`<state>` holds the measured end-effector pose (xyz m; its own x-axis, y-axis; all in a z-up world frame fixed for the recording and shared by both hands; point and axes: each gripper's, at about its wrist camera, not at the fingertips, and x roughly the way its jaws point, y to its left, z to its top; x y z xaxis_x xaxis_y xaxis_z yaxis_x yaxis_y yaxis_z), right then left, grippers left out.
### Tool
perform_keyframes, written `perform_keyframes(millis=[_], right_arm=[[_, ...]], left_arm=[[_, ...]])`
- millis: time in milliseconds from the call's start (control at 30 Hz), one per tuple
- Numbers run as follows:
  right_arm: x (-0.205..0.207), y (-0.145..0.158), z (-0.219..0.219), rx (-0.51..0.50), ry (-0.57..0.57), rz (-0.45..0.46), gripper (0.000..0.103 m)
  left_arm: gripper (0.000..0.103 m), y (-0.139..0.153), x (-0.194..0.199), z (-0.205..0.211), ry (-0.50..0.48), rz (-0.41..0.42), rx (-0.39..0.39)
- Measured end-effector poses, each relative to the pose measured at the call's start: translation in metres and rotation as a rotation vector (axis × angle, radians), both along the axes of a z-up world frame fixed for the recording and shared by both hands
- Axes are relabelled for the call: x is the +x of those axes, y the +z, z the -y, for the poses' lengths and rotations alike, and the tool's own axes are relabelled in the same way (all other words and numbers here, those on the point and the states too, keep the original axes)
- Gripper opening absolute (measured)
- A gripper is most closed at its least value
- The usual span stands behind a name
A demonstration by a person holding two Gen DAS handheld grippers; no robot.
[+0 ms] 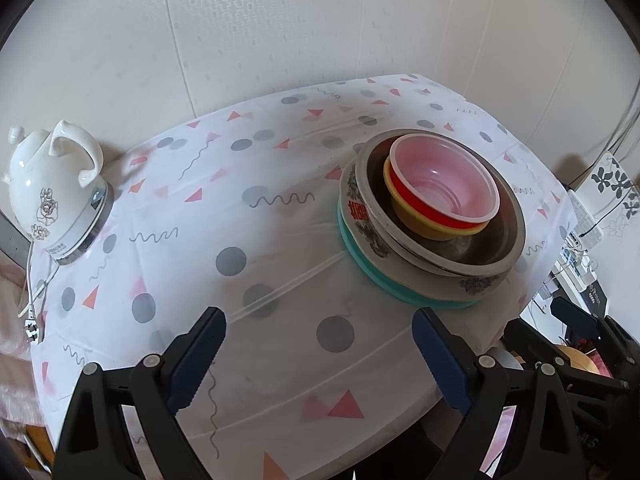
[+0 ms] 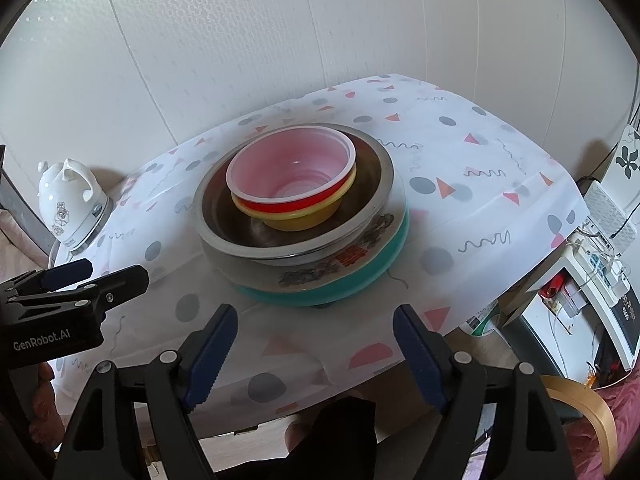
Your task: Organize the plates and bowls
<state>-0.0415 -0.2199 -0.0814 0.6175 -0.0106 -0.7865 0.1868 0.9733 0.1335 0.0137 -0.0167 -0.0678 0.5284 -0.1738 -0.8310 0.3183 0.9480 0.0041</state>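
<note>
While both tongs gape empty, the stacked bowls sit just beyond.

A white ceramic kettle with a pale flower print and a curved handle stands on its metal-rimmed base at the table's far left corner, close to the wall. Its white cord hangs over the left edge, ending in a plug. The table is covered by a thin white cloth printed with grey dots, pink triangles and squiggles. Beyond the right edge sits a white appliance with cables, and a curved wooden chair back shows near the lower right
</note>
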Motion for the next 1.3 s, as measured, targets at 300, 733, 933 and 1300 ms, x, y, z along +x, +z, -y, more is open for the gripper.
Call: perform_keyframes(millis=[300,733,933,1300], right_arm=[[0.003,-0.001,0.003,0.001,-0.019,-0.009,0.081],[0.005,-0.001,0.004,-0.003,-0.022,-0.017,0.082],[0.006,-0.001,0.005,-0.006,-0.025,-0.022,0.082],[0.006,-0.001,0.009,-0.009,-0.038,-0.022,0.082]], left_arm=[[0.095,0.001,0.003,0.004,-0.012,0.01,0.005],[0.095,-0.001,0.008,0.007,-0.003,0.015,0.039],[0.096,-0.001,0.008,0.009,0.002,0.029,0.061],[0.096,0.007,0.004,0.012,-0.02,0.071,0.031]])
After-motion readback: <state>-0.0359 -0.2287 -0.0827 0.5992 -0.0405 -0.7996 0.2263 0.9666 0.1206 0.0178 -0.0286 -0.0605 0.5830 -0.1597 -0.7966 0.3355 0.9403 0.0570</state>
